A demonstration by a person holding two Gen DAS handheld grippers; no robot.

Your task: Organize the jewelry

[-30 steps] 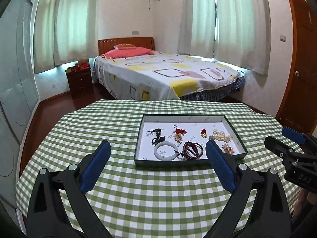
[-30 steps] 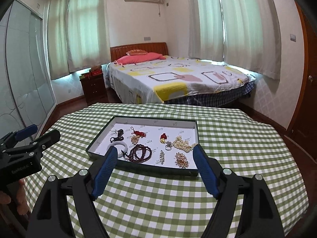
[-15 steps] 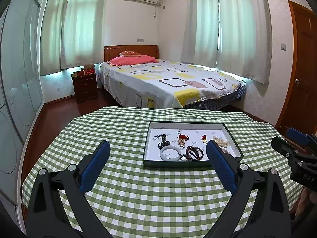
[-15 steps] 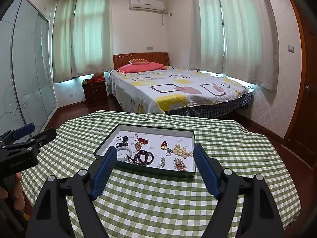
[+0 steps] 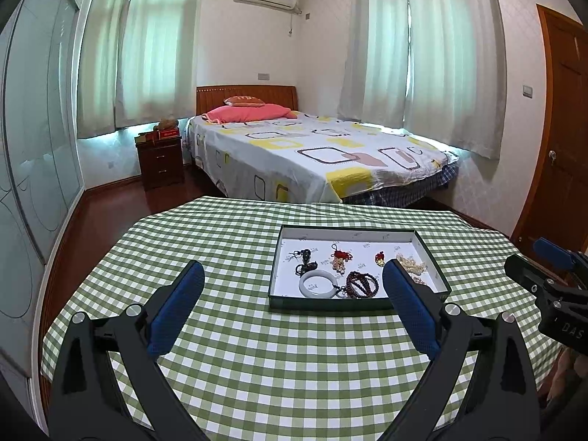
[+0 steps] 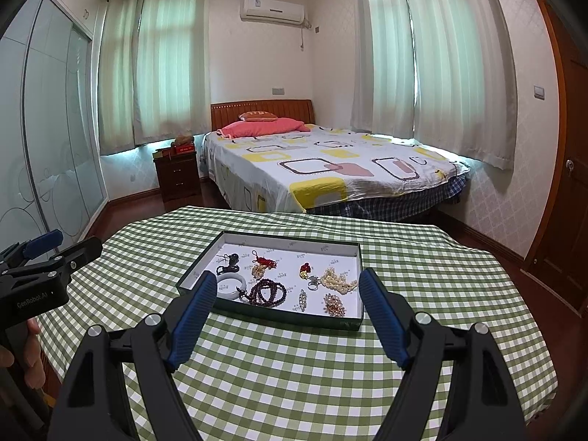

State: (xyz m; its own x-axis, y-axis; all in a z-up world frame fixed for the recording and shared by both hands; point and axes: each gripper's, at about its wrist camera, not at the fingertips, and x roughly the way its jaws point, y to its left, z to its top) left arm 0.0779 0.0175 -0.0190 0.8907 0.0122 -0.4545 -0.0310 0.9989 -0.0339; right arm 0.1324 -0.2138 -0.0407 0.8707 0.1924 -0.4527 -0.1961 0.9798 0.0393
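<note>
On the table (image 6: 279,386), under a green-and-white check cloth: one shallow tray (image 6: 257,314), dark green walls, white floor, lying toward the far middle of the top, all jewelry inside it.

Contents, seen from the right wrist view:
- white bangle (image 6: 230,286), flat, near left corner of the tray.
- dark red bead bracelet (image 6: 267,293), coiled, just right of the bangle and joined to it by a short cord.
- black cord charm (image 6: 230,261), behind the bangle.
- red knot tassel (image 6: 262,262), with pale beads at its end, right of the black charm.
- small red-and-gold charm (image 6: 304,271), middle of the tray.
- silver ring (image 6: 312,286), just in front of that charm.
- narrow silver brooch (image 6: 302,299), near the front wall.
- pearl strand (image 6: 338,281), bunched, at the right side.
- gold-pink cluster (image 6: 334,304), in front of the pearls.

Left gripper (image 5: 294,307): fingers spread wide, holding nothing, raised over the near cloth left of the tray; its right pad (image 5: 409,314) overlaps the tray's right end in that view.

Right gripper (image 6: 286,318): fingers spread wide, holding nothing, raised in front of the tray's near wall.

Background: bed (image 6: 323,169), nightstand (image 6: 178,178), curtains (image 6: 154,66), air conditioner (image 6: 272,10), door (image 5: 562,128).
</note>
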